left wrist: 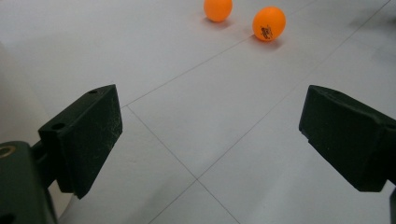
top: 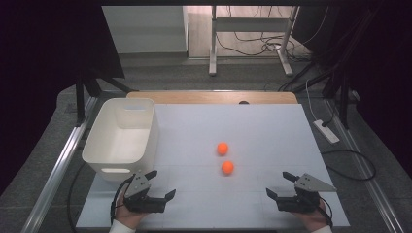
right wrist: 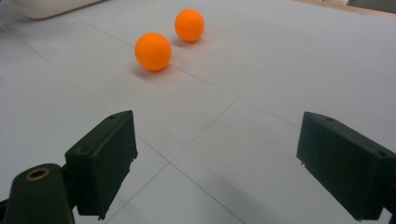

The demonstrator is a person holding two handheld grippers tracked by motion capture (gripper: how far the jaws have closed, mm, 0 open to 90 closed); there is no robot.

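Two orange balls lie on the white table top near its middle: the far ball point(top: 222, 148) and the near ball point(top: 227, 167). My left gripper point(top: 161, 185) rests at the front left, open, nothing between its jaws. My right gripper point(top: 279, 185) rests at the front right, also open and empty. In the left gripper view point(left wrist: 210, 140) the balls lie ahead at the top, one point(left wrist: 218, 10) left of the other point(left wrist: 269, 23), which has a dark print. In the right gripper view point(right wrist: 217, 154) the near ball point(right wrist: 152, 51) and the far ball point(right wrist: 189, 25) lie ahead to the left.
A white plastic bin point(top: 121, 138) with handle slots stands at the table's left, just beyond my left gripper; its edge shows in the right gripper view point(right wrist: 51, 7). A wooden board edge point(top: 214, 97) runs along the table's far side. Cables and a power strip point(top: 326, 131) lie on the floor.
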